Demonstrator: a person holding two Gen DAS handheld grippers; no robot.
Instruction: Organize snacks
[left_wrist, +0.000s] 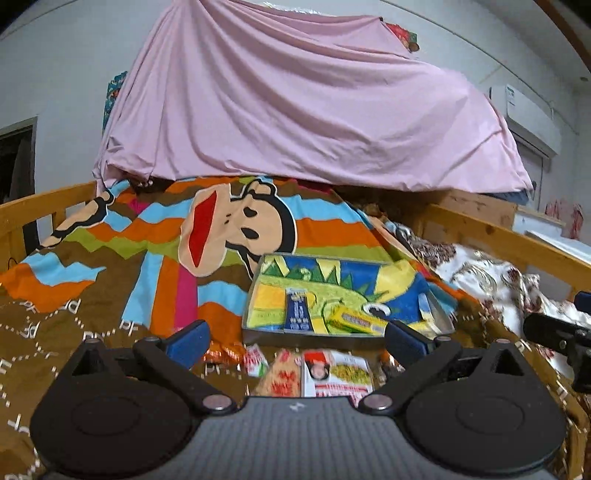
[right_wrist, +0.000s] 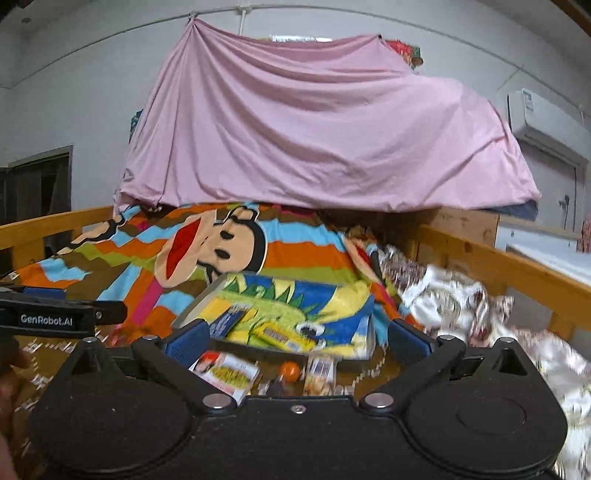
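Note:
A shallow grey tray (left_wrist: 314, 338) lined with a dinosaur towel lies on the striped monkey blanket (left_wrist: 221, 229). In the tray are a blue packet (left_wrist: 297, 312) and a yellow packet (left_wrist: 354, 321). Loose snacks lie on the blanket in front of it: a small red-white packet (left_wrist: 256, 360), an orange packet (left_wrist: 282, 378) and a white noodle packet (left_wrist: 336, 373). My left gripper (left_wrist: 295, 343) hovers open over these with nothing between its fingers. In the right wrist view, the right gripper (right_wrist: 297, 343) is open and empty before the tray (right_wrist: 201, 299), above the noodle packet (right_wrist: 225, 373), an orange ball (right_wrist: 289, 370) and a barcode packet (right_wrist: 319, 374).
Wooden bed rails (left_wrist: 491, 240) run along both sides. A pink sheet (left_wrist: 295, 110) hangs over the far end. A flowered quilt (right_wrist: 461, 306) is bunched at the right. Each gripper shows at the other view's edge: right gripper (left_wrist: 561, 332), left gripper (right_wrist: 62, 317).

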